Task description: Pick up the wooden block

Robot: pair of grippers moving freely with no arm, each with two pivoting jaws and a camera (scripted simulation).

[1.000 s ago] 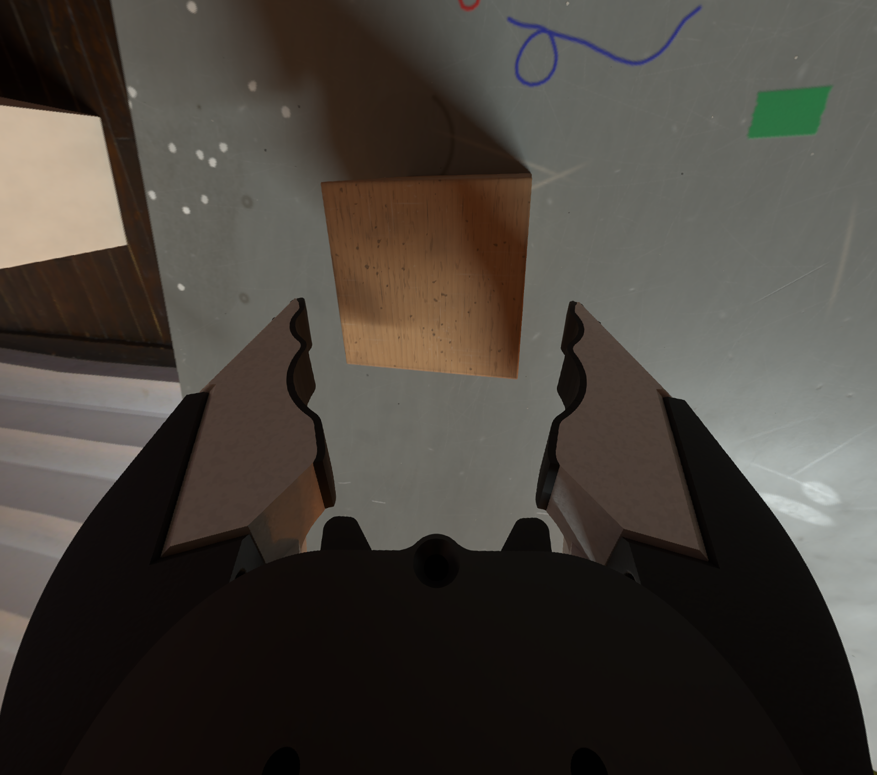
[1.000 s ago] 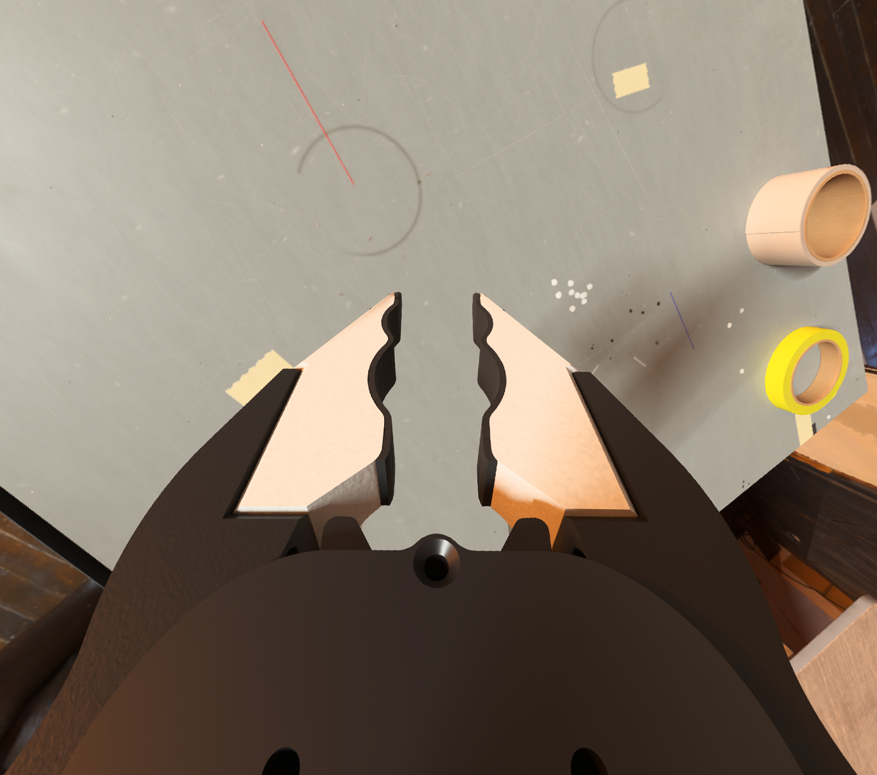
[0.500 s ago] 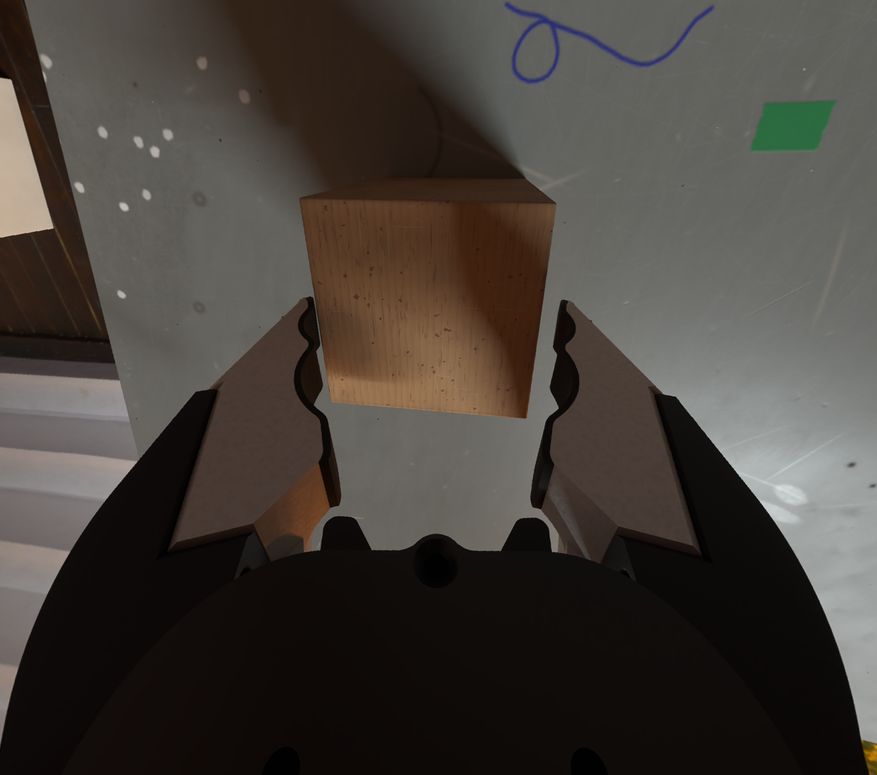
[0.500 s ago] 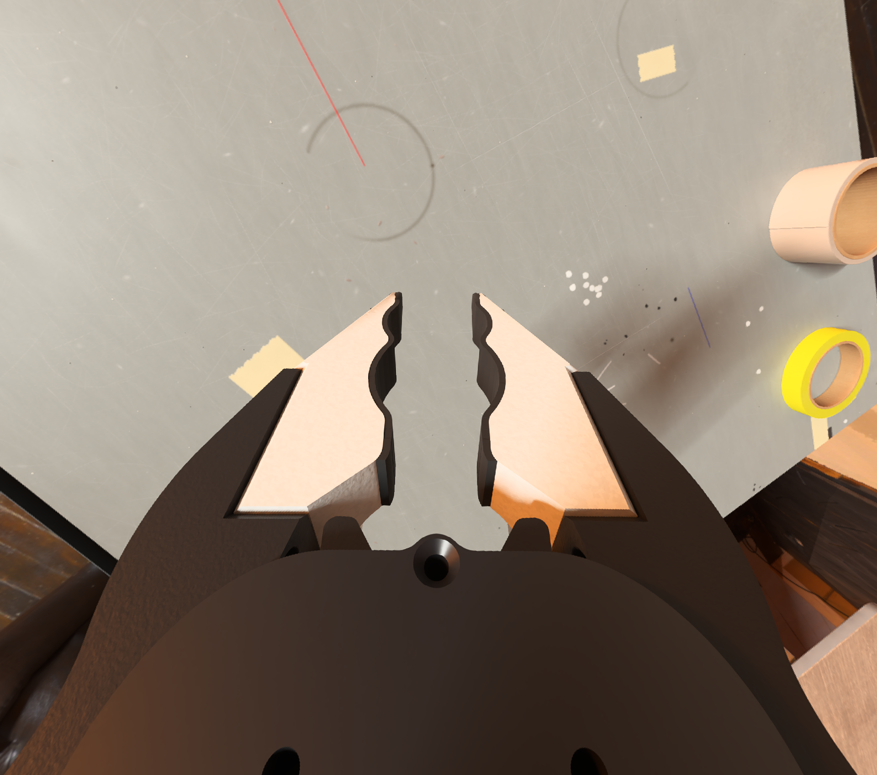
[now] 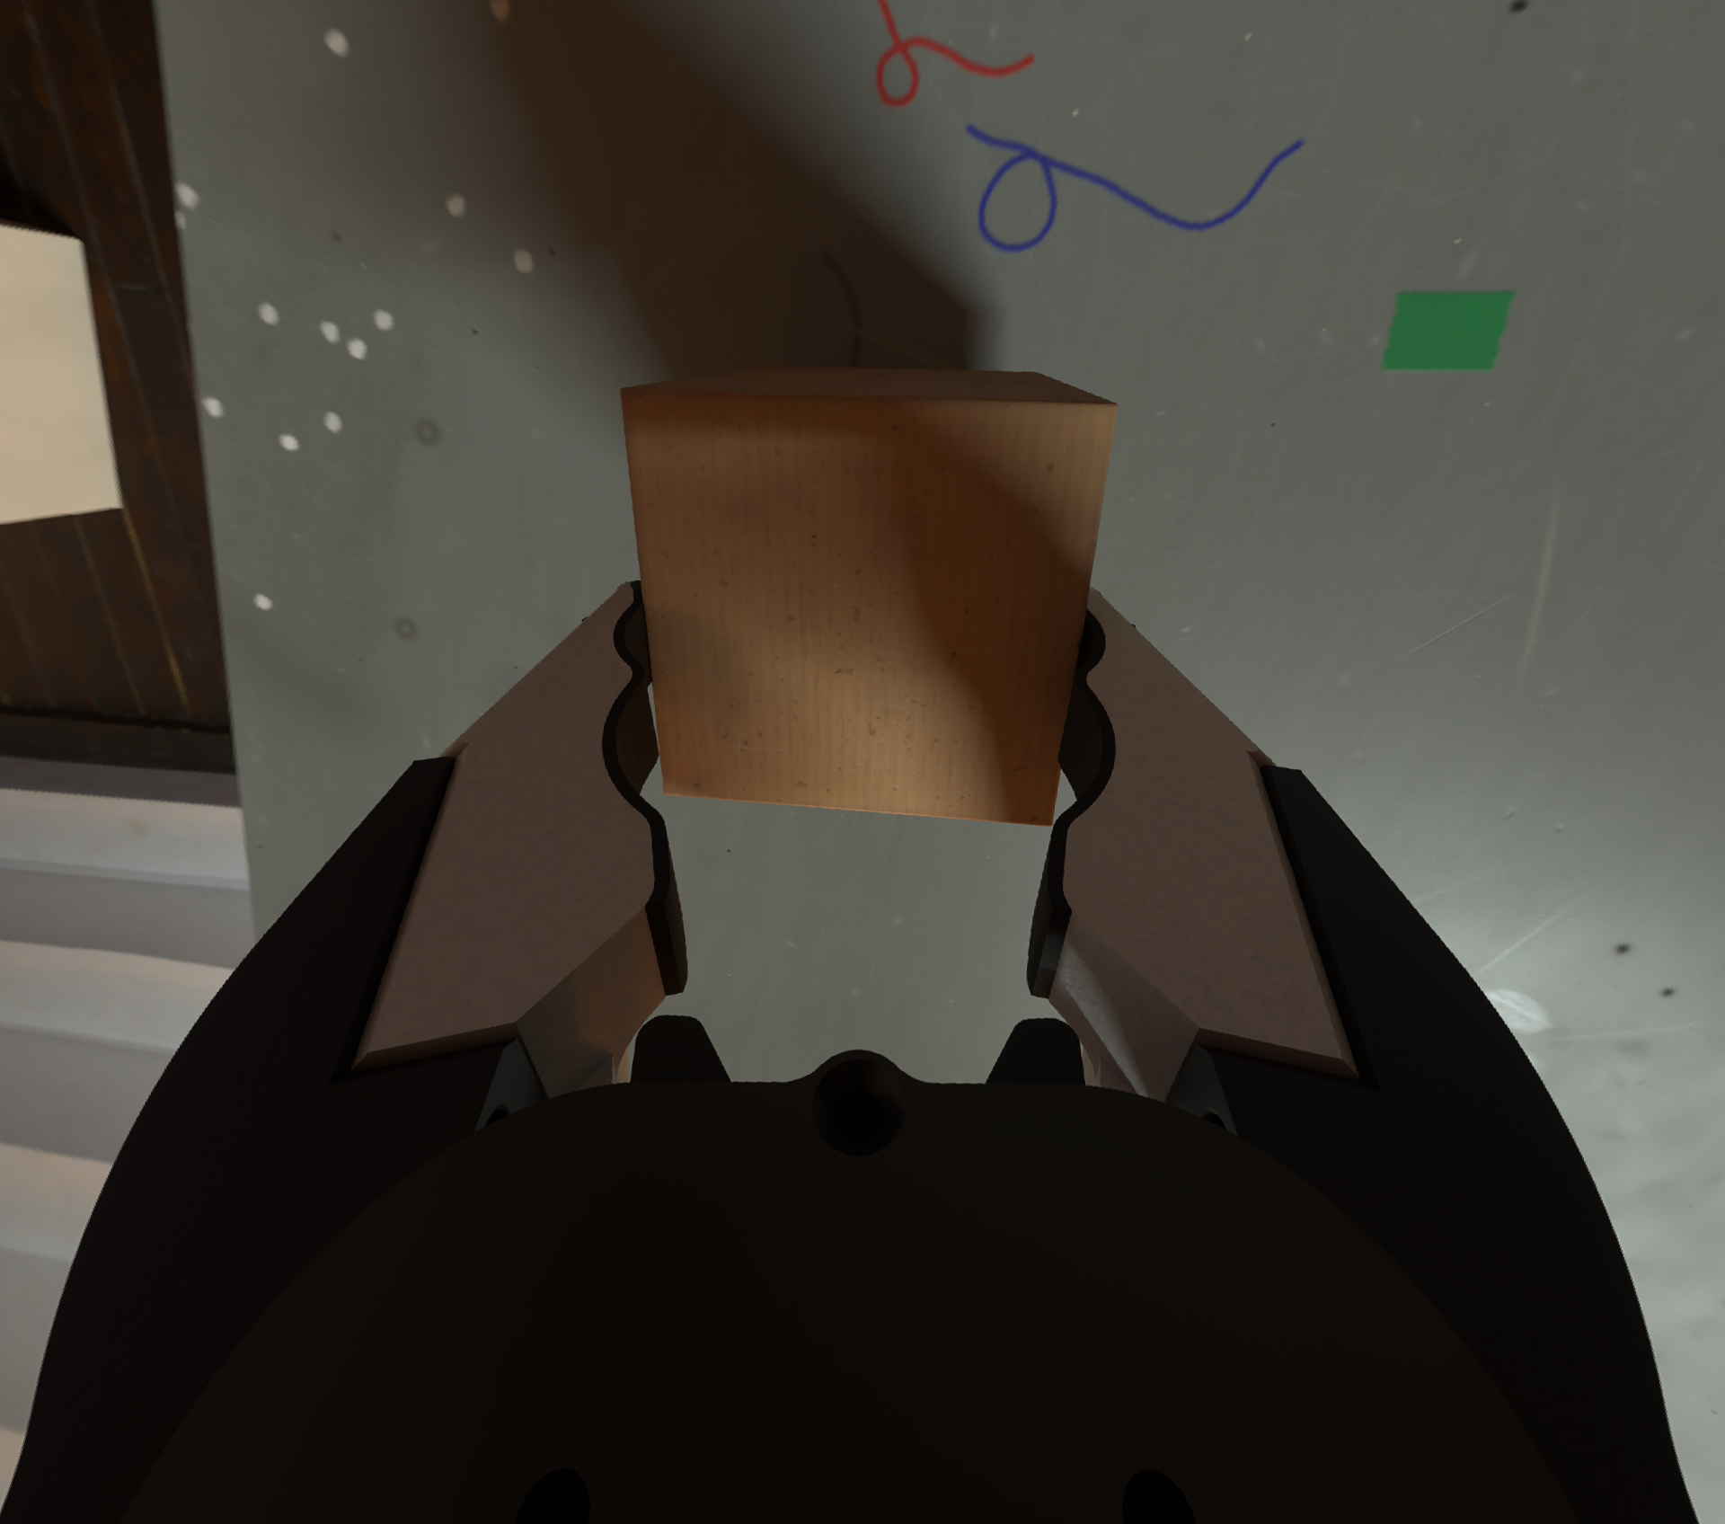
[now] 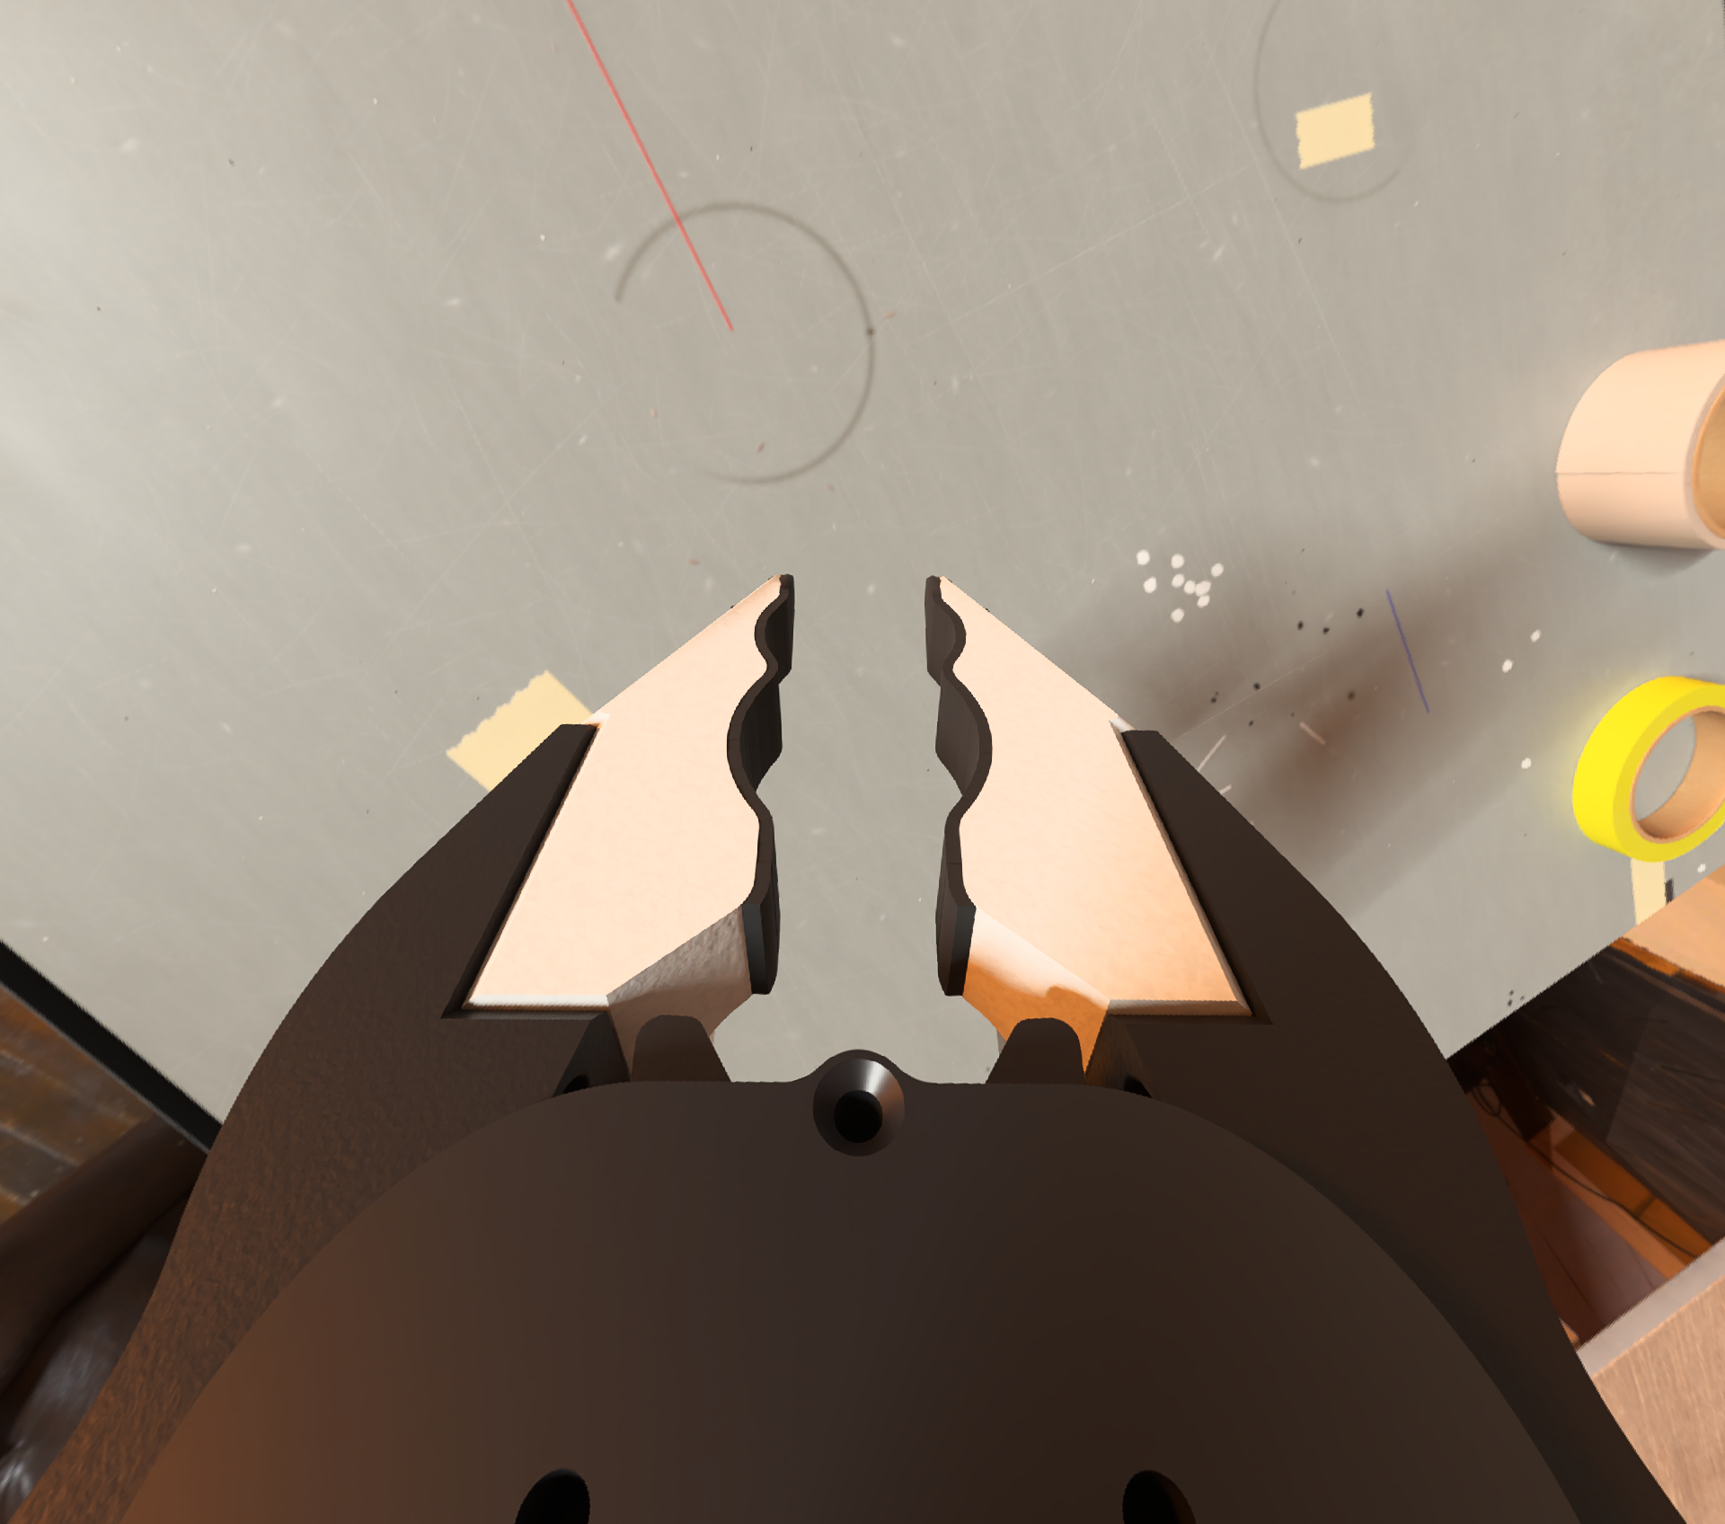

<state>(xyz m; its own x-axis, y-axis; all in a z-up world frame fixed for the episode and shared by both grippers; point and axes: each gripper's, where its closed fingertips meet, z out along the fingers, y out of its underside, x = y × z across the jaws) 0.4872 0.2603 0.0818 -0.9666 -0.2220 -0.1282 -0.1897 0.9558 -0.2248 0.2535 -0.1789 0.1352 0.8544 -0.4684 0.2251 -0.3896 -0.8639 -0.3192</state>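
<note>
Grey table (image 6: pixel 280 265) bearing tape rolls (image 6: pixel 1647 471)

Left gripper (image 5: pixel 863 611) clamped (right gripper (image 6: pixel 859 592) parted).

In the left wrist view, the wooden block (image 5: pixel 863 602) sat on the tabletop (image 5: pixel 1400 686), between the fingertips of the left gripper (image 5: pixel 859 611), which touched its two sides. Beyond the block and to its right lay two scribbles (image 5: pixel 1120 191), one behind the other, and farther right a patch of tape (image 5: pixel 1447 331). The table's edge ran down the left.

In the right wrist view, the right gripper (image 6: pixel 859 592) hung over the table (image 6: pixel 280 359), a narrow gap between its fingertips. A drawn ring (image 6: pixel 747 345) lay ahead, crossed by a line. At the right edge stood two tape rolls (image 6: pixel 1643 471), one nearer (image 6: pixel 1633 779) than the other.
</note>
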